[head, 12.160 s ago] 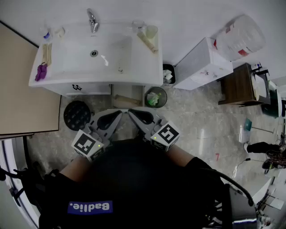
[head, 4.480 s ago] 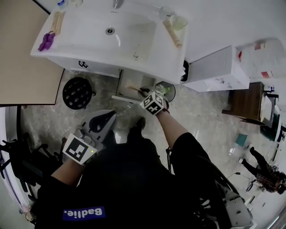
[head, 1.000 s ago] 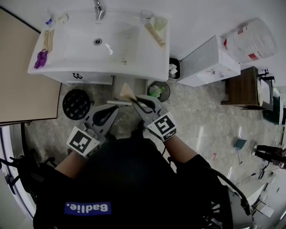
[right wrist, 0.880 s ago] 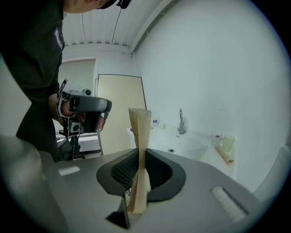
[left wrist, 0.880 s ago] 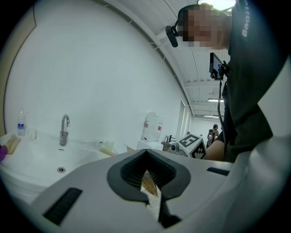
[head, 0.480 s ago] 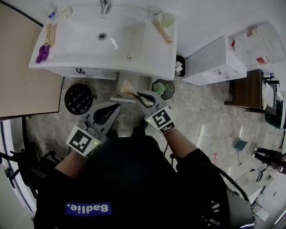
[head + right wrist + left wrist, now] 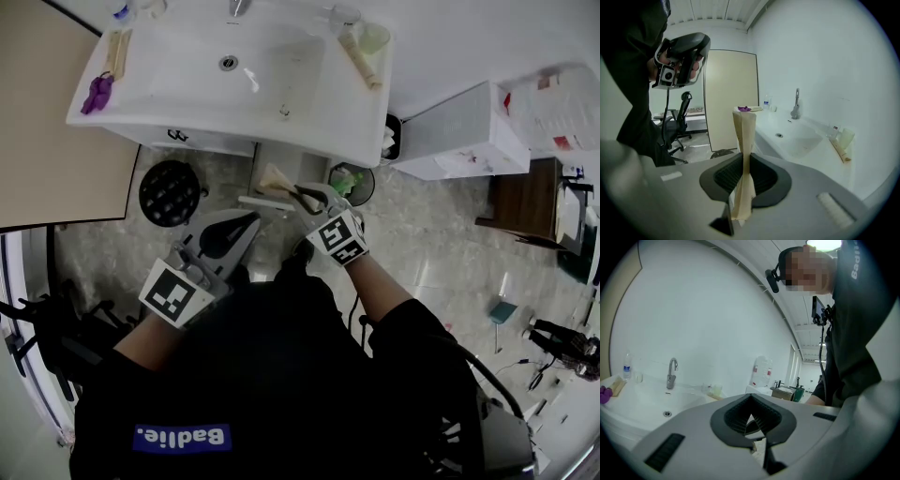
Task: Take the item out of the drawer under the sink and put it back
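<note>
The item is a tan paper packet point(image 7: 275, 178), and my right gripper point(image 7: 298, 194) is shut on it. In the right gripper view the packet point(image 7: 744, 133) stands upright, pinched between the dark pads of the right gripper point(image 7: 744, 157). In the head view it hangs over the open white drawer point(image 7: 262, 202) under the sink point(image 7: 187, 120). My left gripper point(image 7: 254, 219) hovers lower left of the drawer, shut with nothing in it. In its own view the left gripper point(image 7: 750, 397) shows its tips meeting, with the faucet point(image 7: 671, 373) beyond.
A black round bin point(image 7: 170, 192) stands left of the drawer and a green-lined bin point(image 7: 352, 183) to its right. A white cabinet point(image 7: 459, 131) and a wooden table point(image 7: 525, 202) are further right. A beige panel point(image 7: 56, 169) is at the left. A tube point(image 7: 361, 61) lies on the sink top.
My right gripper has sunk with the packet and reached further out over the open drawer. The left gripper has hardly moved.
</note>
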A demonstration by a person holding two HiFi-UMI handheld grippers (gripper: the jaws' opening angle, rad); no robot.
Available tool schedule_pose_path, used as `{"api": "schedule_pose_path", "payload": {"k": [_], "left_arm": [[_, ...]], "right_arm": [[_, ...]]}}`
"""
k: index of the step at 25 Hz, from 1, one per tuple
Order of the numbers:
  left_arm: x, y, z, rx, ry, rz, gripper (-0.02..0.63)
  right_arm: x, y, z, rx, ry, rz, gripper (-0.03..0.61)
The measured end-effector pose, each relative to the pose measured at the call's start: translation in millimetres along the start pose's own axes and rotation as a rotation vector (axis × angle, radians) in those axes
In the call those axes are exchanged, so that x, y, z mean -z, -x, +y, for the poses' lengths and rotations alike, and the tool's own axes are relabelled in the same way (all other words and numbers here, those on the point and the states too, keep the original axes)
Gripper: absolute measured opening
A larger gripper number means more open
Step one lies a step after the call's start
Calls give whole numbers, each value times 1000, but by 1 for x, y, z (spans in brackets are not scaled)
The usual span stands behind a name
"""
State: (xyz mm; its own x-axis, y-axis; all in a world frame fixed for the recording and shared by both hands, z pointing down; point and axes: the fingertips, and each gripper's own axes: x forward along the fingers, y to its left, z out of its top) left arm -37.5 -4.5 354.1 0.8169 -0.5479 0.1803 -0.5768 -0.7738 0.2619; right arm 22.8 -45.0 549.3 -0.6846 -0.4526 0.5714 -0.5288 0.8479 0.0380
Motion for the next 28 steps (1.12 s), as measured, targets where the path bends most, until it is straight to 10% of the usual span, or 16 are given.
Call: {"api": "schedule_pose_path", "payload": {"k": [28], "left_arm": [[7, 8, 25, -52, 11, 1, 5]], "right_arm": [[154, -124, -27, -105, 8, 391, 44]]}}
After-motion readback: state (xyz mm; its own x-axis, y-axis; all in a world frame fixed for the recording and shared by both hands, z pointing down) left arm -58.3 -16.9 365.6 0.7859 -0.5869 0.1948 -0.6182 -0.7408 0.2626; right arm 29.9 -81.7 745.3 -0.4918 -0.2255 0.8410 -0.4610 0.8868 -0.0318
